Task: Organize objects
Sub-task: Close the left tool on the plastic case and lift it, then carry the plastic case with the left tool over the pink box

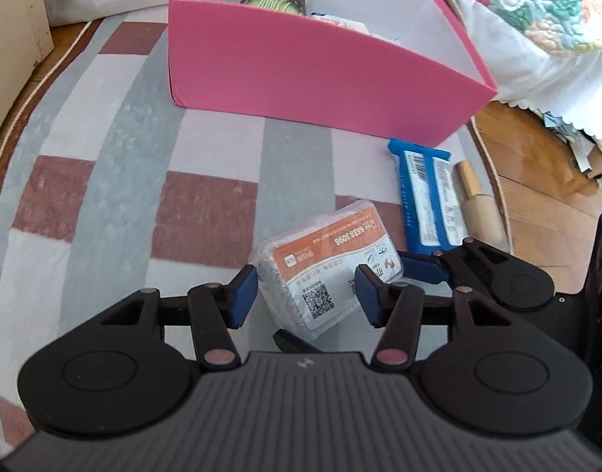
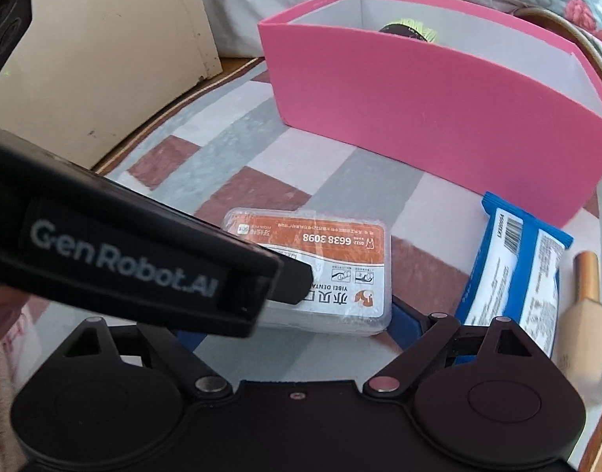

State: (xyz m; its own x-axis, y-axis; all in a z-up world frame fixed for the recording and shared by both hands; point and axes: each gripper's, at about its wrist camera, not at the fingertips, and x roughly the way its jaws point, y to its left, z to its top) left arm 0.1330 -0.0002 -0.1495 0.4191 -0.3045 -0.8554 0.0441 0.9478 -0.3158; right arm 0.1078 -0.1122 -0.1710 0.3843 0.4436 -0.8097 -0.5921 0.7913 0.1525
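Grip: my left gripper [image 1: 307, 295] pinches the floss box [image 1: 324, 263] by its near end.
Risk: slick wrap slips.
Right gripper [image 2: 301, 326]: spread wide, empty.

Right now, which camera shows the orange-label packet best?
The left wrist view: the orange-label packet sits whole between the left tongs. In the right wrist view, the other tool's black body covers its lower left corner.

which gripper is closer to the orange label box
Left. The left gripper has its pads on the orange-label box's two sides, gripping it. The right gripper sits open just beside it, not touching.
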